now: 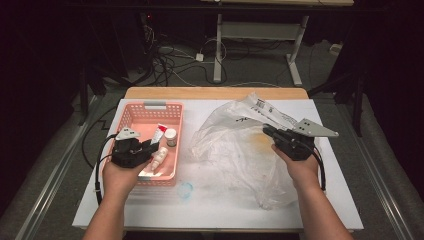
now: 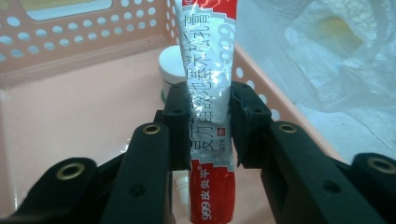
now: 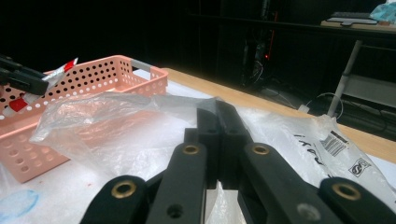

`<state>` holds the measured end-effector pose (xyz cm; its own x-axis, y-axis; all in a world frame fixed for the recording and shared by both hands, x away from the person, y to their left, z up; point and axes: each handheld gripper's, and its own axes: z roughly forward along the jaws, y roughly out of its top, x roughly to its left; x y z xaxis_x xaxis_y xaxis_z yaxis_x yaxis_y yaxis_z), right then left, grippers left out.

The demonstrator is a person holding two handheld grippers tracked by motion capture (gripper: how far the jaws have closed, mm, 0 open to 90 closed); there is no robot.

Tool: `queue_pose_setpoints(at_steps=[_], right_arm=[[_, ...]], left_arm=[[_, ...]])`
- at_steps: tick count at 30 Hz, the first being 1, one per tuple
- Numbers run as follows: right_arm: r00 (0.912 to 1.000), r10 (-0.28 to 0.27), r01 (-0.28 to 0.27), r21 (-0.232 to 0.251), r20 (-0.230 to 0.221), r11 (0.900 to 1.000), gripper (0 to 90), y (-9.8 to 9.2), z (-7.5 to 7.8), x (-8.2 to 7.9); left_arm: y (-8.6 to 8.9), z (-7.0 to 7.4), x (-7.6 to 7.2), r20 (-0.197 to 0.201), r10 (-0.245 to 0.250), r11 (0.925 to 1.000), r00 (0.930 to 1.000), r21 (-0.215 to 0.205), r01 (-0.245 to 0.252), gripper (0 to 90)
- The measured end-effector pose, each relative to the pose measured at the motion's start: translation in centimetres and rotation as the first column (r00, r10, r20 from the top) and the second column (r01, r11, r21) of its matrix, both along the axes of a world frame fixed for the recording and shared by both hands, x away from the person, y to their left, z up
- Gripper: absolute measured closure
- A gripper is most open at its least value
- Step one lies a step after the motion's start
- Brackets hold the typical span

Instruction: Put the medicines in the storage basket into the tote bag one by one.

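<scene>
- The red-and-white tube (image 2: 210, 93) is clamped between the pads of the left tool (image 2: 208, 126), held over the floor of the pink basket (image 1: 131, 114).
- The right tool (image 3: 217, 122) is closed tight on a fold of the clear plastic bag (image 1: 235, 140), which is spread on the desk (image 1: 330, 200).
- A white-capped jar (image 1: 171, 136) and a small bottle (image 1: 160, 157) are seen in the basket beside the tube.
- Step judged in hand: transfer of the tube into the basket.
- Next move calls for lowering the tube onto bare floor, clear of the jar, before release.

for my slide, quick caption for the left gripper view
Left tool clamps a red-and-silver ointment tube above the pink basket, white jar behind.
</scene>
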<state>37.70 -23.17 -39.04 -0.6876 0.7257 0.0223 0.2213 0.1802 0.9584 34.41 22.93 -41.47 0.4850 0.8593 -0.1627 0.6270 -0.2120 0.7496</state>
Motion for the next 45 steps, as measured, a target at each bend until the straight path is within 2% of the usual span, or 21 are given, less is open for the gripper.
queue_pose_setpoints(at_steps=[4, 8, 10, 16, 21, 27, 39, 45], right_arm=[[1.0, 0.002, -0.002, -0.003, -0.002, 1.0, 90.0, 0.0, 0.0, -0.1], [1.0, 0.006, -0.006, -0.004, -0.006, 1.0, 90.0, 0.0, 0.0, -0.2], [1.0, 0.003, -0.003, -0.006, -0.004, 1.0, 90.0, 0.1, 0.0, -0.2], [1.0, 0.005, -0.005, -0.001, -0.006, 1.0, 90.0, -0.1, 0.0, -0.2], [1.0, 0.008, -0.008, 0.0, -0.005, 1.0, 90.0, -0.1, 0.0, -0.2], [0.9999, 0.013, -0.013, 0.002, -0.002, 1.0, 90.0, -0.1, 0.0, -0.2], [0.9999, 0.015, -0.015, 0.006, 0.004, 1.0, 90.0, -0.2, 0.1, -0.2], [0.9999, 0.015, -0.015, 0.003, 0.005, 1.0, 90.0, -0.2, 0.1, -0.2]], left_arm=[[-0.3, 0.1, -0.6, 0.027, -0.018, 0.9996, 0.9995, -0.023, 0.019, 69.4], [-0.5, 0.6, -1.1, 0.068, -0.021, 0.9996, 0.9974, -0.015, 0.022, 69.4], [-0.5, 0.7, -1.2, 0.076, -0.024, 0.9992, 0.9968, -0.031, 0.027, 69.4], [-1.3, 1.1, -2.0, 0.098, -0.049, 0.9987, 0.994, -0.007, 0.05, 69.4], [-2.1, 1.6, -2.6, 0.111, -0.075, 0.9967, 0.991, -0.023, 0.077, 69.4], [-3.2, 2.0, -3.1, 0.131, -0.112, 0.9899, 0.9851, -0.072, 0.122, 69.4], [-5.6, 2.5, -4.0, 0.154, -0.182, 0.9761, 0.9711, -0.091, 0.197, 69.4], [-6.6, 2.4, -4.3, 0.153, -0.202, 0.972, 0.9675, -0.091, 0.217, 69.4]])
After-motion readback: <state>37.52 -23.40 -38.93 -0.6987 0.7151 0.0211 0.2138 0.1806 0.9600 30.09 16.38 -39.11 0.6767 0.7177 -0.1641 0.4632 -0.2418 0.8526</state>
